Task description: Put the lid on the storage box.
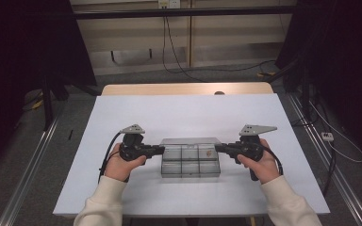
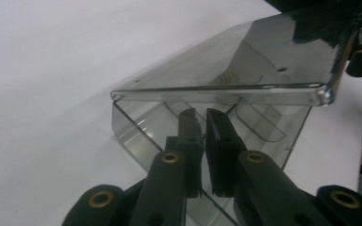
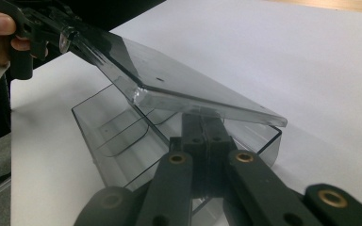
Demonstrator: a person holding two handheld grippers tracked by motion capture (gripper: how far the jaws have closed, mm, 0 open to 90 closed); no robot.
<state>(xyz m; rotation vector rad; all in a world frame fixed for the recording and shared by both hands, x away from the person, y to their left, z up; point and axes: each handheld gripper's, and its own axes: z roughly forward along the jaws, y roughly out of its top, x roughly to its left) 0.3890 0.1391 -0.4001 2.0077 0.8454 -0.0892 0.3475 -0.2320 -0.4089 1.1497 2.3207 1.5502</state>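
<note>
Two grippers meet my clear box mid-table: left gripper, right gripper. Left gripper view: my jaws pinch the box's end wall. Right gripper view: jaws closed on the other wall, under the half-raised lid. I should hold steady.

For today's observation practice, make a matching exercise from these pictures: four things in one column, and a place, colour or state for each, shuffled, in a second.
Things:
1. lid
2. box
3. tabletop
4. left gripper

Descriptions:
A. white, bearing the box
B. see-through, split into compartments
C. raised and tilted above the box
D. at the box's left end

Pairs: 1-C, 2-B, 3-A, 4-D
</note>
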